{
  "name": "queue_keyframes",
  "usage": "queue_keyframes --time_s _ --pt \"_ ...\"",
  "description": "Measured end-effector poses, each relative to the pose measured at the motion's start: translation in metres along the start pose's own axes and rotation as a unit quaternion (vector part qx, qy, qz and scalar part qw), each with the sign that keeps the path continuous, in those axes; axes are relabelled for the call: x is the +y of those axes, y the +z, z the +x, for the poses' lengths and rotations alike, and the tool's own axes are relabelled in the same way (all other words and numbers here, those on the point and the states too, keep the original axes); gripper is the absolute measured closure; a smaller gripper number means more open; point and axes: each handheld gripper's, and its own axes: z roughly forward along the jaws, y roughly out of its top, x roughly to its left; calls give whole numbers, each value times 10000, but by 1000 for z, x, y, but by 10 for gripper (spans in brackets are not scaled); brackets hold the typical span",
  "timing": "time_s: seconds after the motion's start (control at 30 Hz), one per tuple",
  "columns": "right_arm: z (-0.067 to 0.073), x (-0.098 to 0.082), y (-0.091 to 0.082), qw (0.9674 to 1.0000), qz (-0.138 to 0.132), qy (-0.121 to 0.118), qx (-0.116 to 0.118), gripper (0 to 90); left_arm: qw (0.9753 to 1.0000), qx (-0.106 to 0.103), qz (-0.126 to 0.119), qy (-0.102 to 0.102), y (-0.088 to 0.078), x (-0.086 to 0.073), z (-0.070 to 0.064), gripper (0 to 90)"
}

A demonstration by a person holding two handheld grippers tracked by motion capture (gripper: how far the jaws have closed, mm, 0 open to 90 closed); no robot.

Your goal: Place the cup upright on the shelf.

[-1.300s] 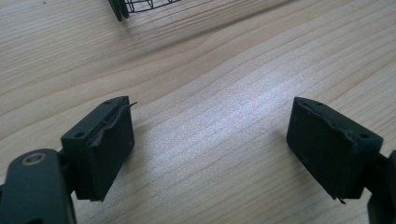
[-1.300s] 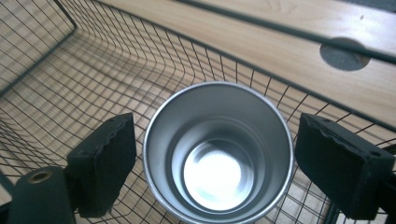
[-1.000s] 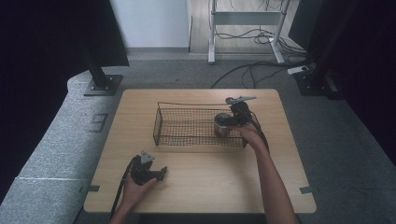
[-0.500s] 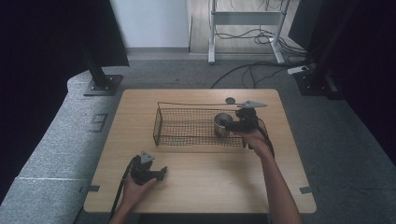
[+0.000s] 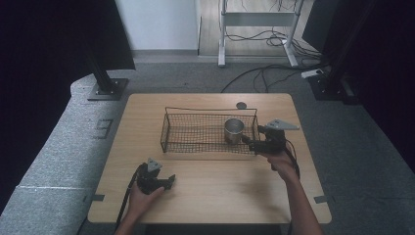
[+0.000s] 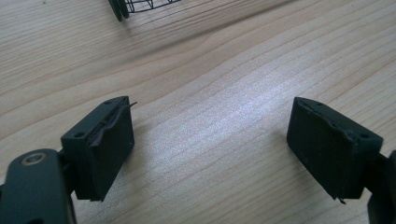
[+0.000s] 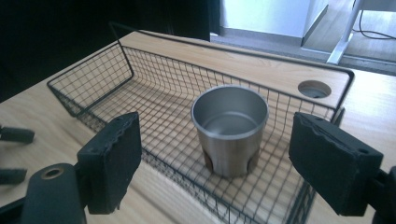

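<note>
Right gripper (image 5: 250,142) hangs level just outside the basket's (image 5: 195,134) 3 o'clock end, jaws spread wide and grasping nothing, aimed at the steel cup (image 5: 234,130) standing upright inside that end. Left gripper (image 5: 169,181) lies low at 7 o'clock on the wooden surface (image 5: 215,196), jaws released over bare wood. A round hole (image 5: 241,105) sits at the surface's 12 o'clock edge, with grey floor (image 5: 73,142) and cables (image 5: 254,73) beyond.

Steel cup (image 5: 235,130) upright in wire basket (image 5: 195,133) – right claw (image 5: 248,142) beside
</note>
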Motion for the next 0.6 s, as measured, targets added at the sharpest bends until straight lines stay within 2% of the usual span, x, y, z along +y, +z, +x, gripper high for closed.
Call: queue_keyframes --time_s 0.3,0.6 --pt "0 -38 -26 10000 10 -17 -77 184 10000 -4 -2 -2 0 0 0 148" --pt "2 -66 -31 9999 88 51 -71 187 10000 -4 -4 -3 0 0 0 149"
